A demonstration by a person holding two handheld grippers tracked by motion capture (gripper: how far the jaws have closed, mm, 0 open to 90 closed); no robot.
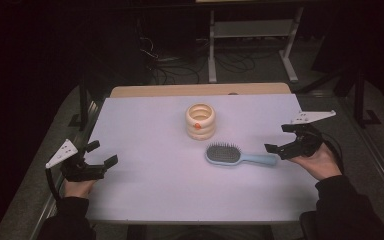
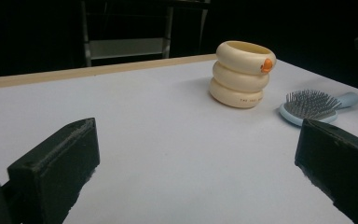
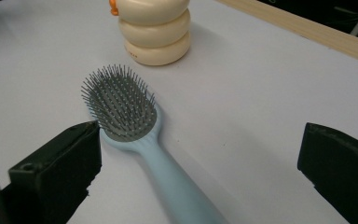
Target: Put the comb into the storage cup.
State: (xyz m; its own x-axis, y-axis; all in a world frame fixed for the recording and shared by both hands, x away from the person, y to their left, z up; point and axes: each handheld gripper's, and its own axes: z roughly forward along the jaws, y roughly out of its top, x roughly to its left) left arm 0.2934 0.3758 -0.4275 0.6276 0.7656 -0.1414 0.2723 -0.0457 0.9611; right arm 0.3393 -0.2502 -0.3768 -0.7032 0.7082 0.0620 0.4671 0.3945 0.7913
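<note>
A light blue hairbrush (image 1: 230,155) lies bristles up on the white table (image 1: 155,185), its handle pointing right. Behind it stands a cream holder (image 1: 200,121) shaped like three stacked rings, with a small orange mark on its side. My right gripper (image 1: 279,138) hovers open over the end of the handle; in the right gripper view the hairbrush (image 3: 121,107) runs between its spread jaws, nearer the left one, with the holder (image 3: 156,28) beyond. My left gripper (image 1: 103,152) is open and empty at the table's left edge, far from the holder (image 2: 240,74) and hairbrush (image 2: 307,106).
A wooden strip (image 1: 200,90) runs along the table's far edge. Beyond it stand a metal shelf frame (image 1: 252,30) and loose cables (image 1: 180,65) on the dark floor. Black rails flank both sides of the table.
</note>
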